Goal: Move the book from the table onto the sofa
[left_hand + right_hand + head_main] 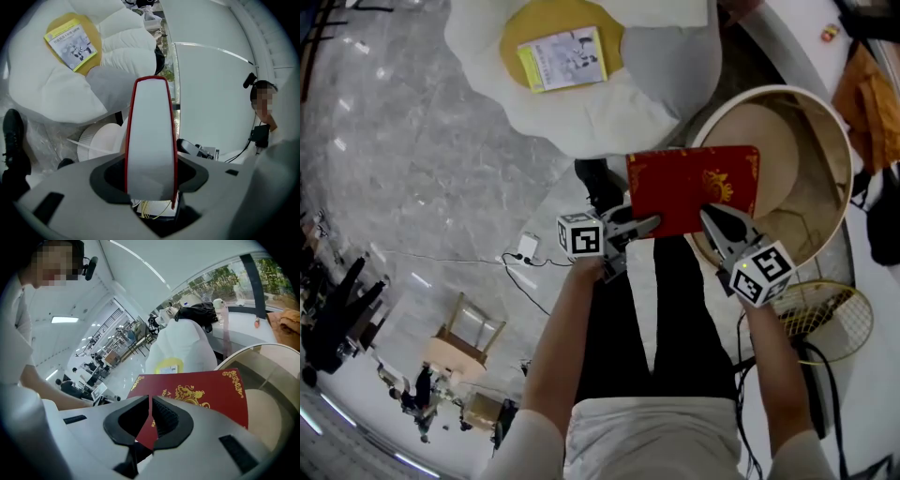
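A red book (694, 187) with gold print hangs in the air between the round beige table (836, 131) and the white petal-shaped sofa (581, 117). My left gripper (633, 228) is shut on its near left corner. In the left gripper view the white page edge of the book (150, 131) stands between the jaws, red covers on both sides. My right gripper (712, 220) is shut on the book's near edge. In the right gripper view the red cover (197, 392) fans out beyond the jaws, with the gripper (151, 416) pinching its near corner.
A yellow-green booklet (562, 58) lies on the sofa's yellow centre. A racket (825, 319) rests by the table's base at right. A white adapter with a cable (528, 246) lies on the marble floor. A black shoe (600, 183) shows under the book.
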Demonstrator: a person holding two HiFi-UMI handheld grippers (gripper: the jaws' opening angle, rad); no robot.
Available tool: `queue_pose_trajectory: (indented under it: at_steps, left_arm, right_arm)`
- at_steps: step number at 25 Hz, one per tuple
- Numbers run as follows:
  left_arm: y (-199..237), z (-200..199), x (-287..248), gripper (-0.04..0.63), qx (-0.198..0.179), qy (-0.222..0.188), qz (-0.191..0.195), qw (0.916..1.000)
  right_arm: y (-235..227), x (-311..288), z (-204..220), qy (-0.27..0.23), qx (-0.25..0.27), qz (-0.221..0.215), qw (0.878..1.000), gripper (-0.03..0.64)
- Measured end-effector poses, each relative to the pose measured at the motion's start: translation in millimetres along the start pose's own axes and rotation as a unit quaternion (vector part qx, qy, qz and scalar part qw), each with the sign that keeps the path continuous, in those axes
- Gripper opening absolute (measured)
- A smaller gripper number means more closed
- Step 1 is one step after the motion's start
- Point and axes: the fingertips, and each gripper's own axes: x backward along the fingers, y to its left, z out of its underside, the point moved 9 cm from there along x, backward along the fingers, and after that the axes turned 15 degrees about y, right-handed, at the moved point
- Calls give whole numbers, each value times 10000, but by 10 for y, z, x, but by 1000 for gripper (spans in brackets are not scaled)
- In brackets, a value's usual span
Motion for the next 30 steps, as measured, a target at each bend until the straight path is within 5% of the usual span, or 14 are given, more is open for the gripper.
queue_pose_trajectory:
  at_steps: [19, 30]
  left_arm:
    - [571, -1104, 1633, 241, -25, -391, -310, 9988]
    - [764, -1786, 2110, 241, -218, -549, -521, 9969]
  right_arm:
    - [651, -1251, -962, 211, -25, 86, 9997, 43]
    - [877, -1645, -1579, 105, 102, 140, 9998, 43]
